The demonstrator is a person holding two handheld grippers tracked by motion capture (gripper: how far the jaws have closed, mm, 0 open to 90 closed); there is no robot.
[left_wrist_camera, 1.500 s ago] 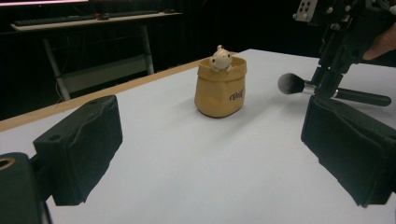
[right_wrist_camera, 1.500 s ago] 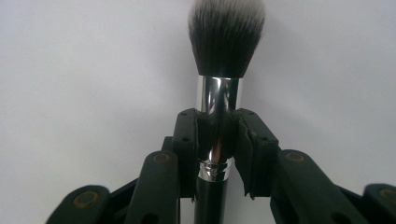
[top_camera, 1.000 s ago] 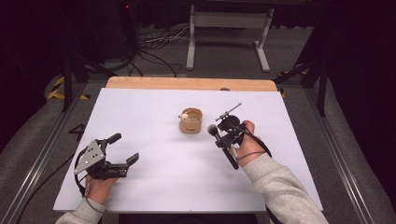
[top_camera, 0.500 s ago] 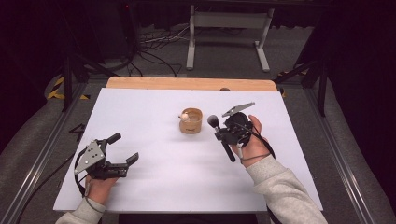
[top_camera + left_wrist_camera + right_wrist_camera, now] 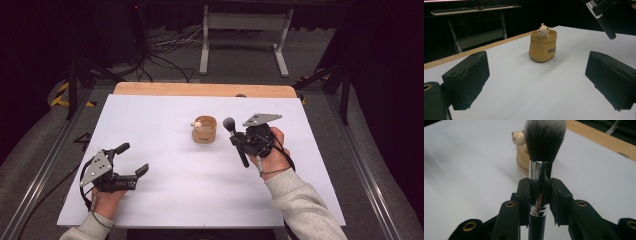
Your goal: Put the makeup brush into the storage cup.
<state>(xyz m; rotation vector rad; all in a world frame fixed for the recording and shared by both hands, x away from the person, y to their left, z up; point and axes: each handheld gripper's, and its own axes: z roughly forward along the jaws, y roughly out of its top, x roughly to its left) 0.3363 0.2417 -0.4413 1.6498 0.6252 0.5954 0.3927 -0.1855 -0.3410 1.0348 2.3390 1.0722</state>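
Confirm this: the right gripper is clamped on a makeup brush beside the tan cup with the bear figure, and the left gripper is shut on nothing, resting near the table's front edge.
Not quite. The left gripper is open, not shut: the left gripper view shows its jaws set wide apart with nothing between them. The rest holds: the right gripper is clamped on the makeup brush, beside the tan cup with the bear figure.

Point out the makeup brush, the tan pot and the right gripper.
makeup brush [image 5: 544, 138], right gripper view, on its bristle head.
tan pot [image 5: 542, 47], left gripper view, on its front wall.
right gripper [image 5: 539, 192], right gripper view, between its fingertips.
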